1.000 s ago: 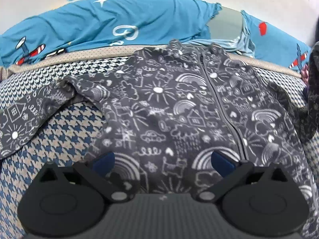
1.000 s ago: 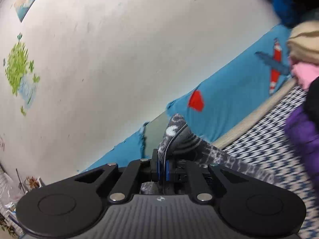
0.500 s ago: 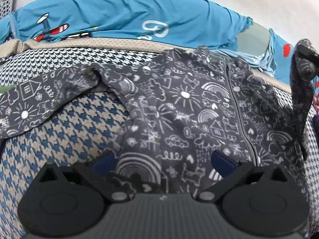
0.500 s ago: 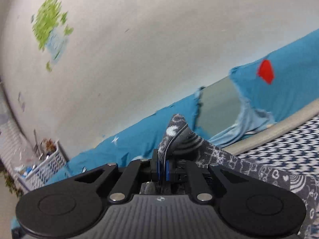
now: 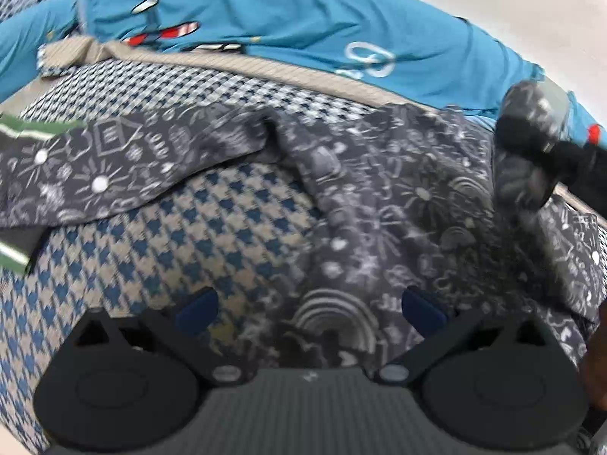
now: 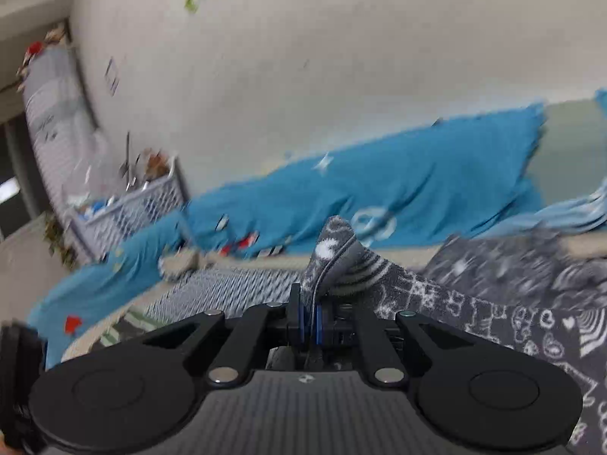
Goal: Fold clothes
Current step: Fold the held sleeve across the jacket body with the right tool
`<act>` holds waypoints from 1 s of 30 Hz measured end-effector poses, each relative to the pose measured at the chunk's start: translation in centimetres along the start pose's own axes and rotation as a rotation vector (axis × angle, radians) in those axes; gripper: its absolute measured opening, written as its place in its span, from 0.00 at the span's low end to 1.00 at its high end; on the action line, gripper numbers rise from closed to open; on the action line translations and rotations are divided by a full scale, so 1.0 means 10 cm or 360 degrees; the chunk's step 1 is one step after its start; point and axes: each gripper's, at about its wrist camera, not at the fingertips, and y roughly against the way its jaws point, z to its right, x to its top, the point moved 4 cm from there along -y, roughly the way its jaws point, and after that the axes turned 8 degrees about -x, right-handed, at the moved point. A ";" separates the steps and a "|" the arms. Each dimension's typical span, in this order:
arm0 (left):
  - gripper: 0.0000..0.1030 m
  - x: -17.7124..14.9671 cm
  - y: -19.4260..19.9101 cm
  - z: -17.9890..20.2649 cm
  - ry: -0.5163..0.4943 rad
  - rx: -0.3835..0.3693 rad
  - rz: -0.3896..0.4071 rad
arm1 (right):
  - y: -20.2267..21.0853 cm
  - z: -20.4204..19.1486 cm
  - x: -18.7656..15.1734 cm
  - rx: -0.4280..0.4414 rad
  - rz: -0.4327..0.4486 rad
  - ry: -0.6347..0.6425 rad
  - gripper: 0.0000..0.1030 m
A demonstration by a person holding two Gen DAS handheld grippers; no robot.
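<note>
Roughly, line by line:
Garment: a dark grey onesie (image 5: 398,204) printed with white doodles (rainbows, suns, houses) lies spread on the houndstooth bed cover (image 5: 212,242), its body on the right half of the left wrist view
Long axis: the body runs from the near edge by the left gripper away toward the blue sheet (image 5: 288,26) at the far side; one sleeve (image 5: 114,170) stretches out flat to the left, crossways to the body
Raised part: the right-hand sleeve end (image 6: 334,254) is lifted off the bed and stands up, folded double, above the rest of the cloth
Left gripper (image 5: 309,309): fingers spread wide, blue pads (image 5: 197,309) well apart, hovering over the garment's near hem; the left pad sits over bare cover, the right one over the print; whether either pad touches the cloth, I cannot tell
Right gripper (image 6: 309,320): jaws pressed together on the sleeve end, the cloth pinched between the blue pads and poking up past them
Right gripper seen from the left: a dark blurred shape at the right edge, with the lifted cloth bunched around it
Far left: a green striped fabric (image 5: 22,132) peeks from under the flat sleeve, mostly cut off
Background: a white basket (image 6: 129,208) with blurred contents stands by the wall (image 6: 303,68)
Hard to make out: both views are smeared by motion, so the zip line and the far collar are lost
</note>
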 end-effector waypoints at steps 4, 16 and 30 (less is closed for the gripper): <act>1.00 0.01 0.01 -0.09 0.0038 0.0051 0.0013 | -0.20 -0.17 -0.20 0.0061 -0.0107 0.0060 0.08; 1.00 0.09 0.04 -0.02 0.0041 0.0065 0.0092 | -0.18 0.08 -0.18 -0.0040 -0.0200 -0.0060 0.37; 1.00 0.02 -0.26 0.71 -0.0226 -0.0086 0.0184 | 0.46 1.22 0.30 -0.0560 -0.0059 -0.0186 0.37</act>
